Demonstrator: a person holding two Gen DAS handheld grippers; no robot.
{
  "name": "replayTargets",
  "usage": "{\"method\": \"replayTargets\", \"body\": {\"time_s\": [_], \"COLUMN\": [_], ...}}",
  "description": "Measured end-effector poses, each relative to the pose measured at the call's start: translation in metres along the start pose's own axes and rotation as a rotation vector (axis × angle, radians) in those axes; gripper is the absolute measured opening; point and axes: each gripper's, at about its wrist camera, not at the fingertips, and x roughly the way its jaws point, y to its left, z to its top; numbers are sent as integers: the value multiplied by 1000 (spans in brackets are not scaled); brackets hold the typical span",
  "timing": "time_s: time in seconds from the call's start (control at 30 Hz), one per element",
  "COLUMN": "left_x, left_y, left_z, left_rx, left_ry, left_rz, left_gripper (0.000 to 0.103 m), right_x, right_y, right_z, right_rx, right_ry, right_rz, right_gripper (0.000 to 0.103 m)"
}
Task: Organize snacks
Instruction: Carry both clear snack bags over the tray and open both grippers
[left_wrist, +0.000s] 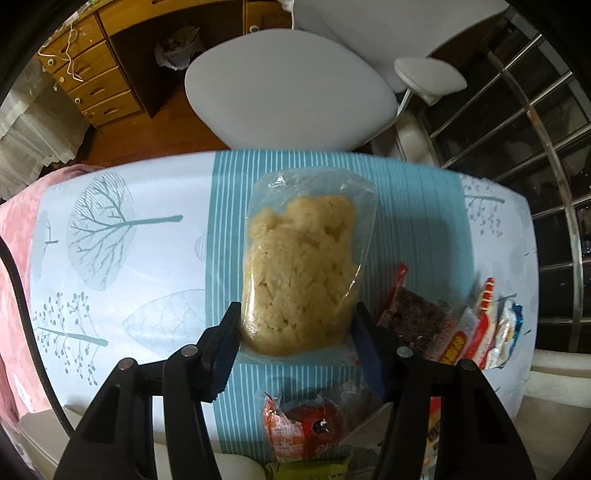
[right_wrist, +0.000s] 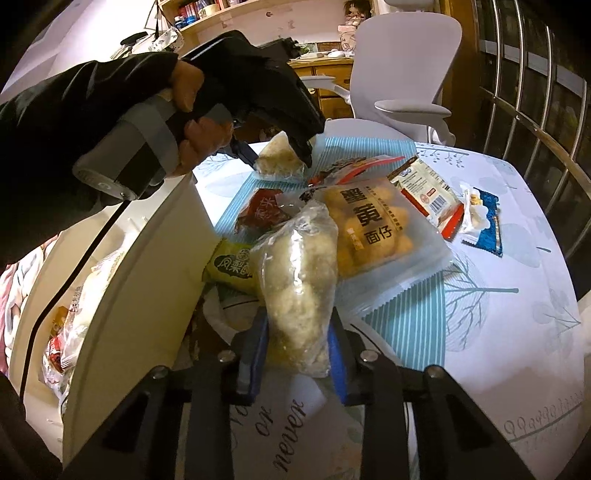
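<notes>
My left gripper (left_wrist: 295, 325) is shut on a clear bag of pale crumbly snack (left_wrist: 303, 266) and holds it above the table. The same gripper and bag show in the right wrist view (right_wrist: 280, 158), above the snack pile. My right gripper (right_wrist: 295, 343) is shut on a second clear bag of pale snack (right_wrist: 299, 280), held over the near table edge. On the table lie an orange puff pack (right_wrist: 373, 229), a green pack (right_wrist: 231, 269), a dark red pack (right_wrist: 264, 214), a white-and-red pack (right_wrist: 428, 195) and a blue-and-white pack (right_wrist: 484, 221).
A white bin (right_wrist: 140, 280) holding snack packs stands at the left of the table. The patterned tablecloth (left_wrist: 147, 240) covers the table. A white chair (left_wrist: 288, 88) stands beyond the far edge. A metal window grille (left_wrist: 535, 129) runs along the right.
</notes>
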Motion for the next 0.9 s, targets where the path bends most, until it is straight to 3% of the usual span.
{"method": "replayTargets", "body": {"time_s": [0.53, 0.9], "left_x": [-107, -198], "left_y": [8, 27], "left_z": [-37, -106], "left_rx": [21, 70], "left_ry": [-96, -163], "left_rz": [-114, -176], "left_gripper": [56, 56], "right_x": [-51, -113], "right_y": [7, 45], "right_z": [9, 8], "right_rx": [49, 80], "right_ry": [-70, -165], "right_rz": [-45, -63], "right_gripper": [27, 27]}}
